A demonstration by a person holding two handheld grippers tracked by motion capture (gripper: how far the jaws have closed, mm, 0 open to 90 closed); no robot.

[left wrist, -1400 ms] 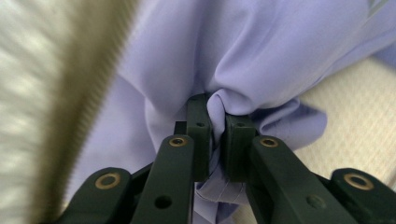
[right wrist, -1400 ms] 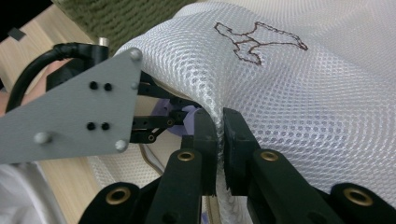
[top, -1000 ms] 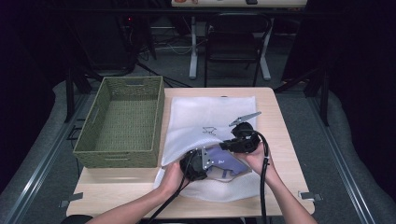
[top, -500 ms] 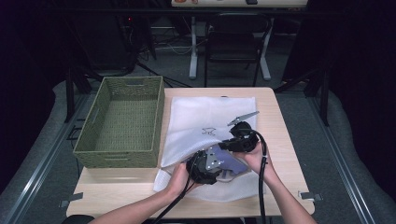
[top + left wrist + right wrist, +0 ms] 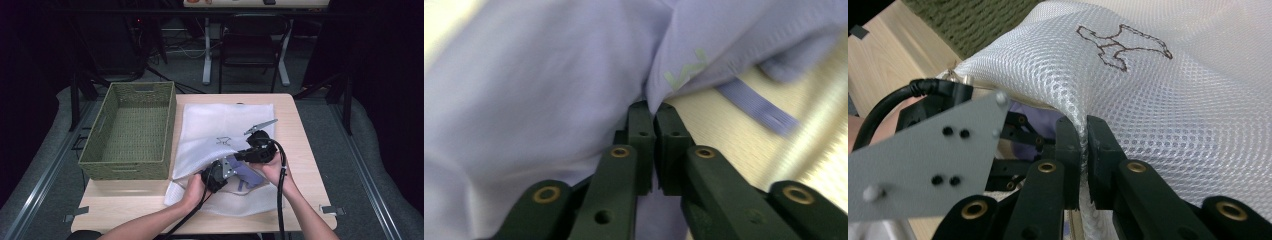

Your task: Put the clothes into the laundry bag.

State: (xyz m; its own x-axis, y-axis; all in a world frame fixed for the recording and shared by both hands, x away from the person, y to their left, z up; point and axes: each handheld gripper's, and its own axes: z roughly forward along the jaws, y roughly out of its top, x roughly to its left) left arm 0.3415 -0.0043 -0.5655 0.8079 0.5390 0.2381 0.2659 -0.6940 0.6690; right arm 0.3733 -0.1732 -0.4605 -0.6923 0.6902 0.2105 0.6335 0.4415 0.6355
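Note:
A white mesh bag (image 5: 220,125) with a stitched animal outline (image 5: 1123,45) lies flat on the table. At its near edge a lavender garment (image 5: 250,176) sits in the bag's mouth. My left gripper (image 5: 235,174) reaches in from the left. Its jaws have just been closing, and in the left gripper view the left gripper (image 5: 655,112) is shut on a fold of the lavender garment (image 5: 549,75). My right gripper (image 5: 1083,135) is shut on the mesh bag's (image 5: 1173,100) rim and lifts it. In the high view the right gripper (image 5: 245,156) sits just above the left one.
An empty green woven basket (image 5: 125,167) stands on the left half of the table (image 5: 300,150), close to the bag. A chair (image 5: 250,45) and desk legs stand behind the table. The left gripper's grey plate (image 5: 923,165) is close beside the right jaws.
My left hand has shifted slightly right and lower, further into the bag's mouth. The right hand has kept still, holding the mesh up.

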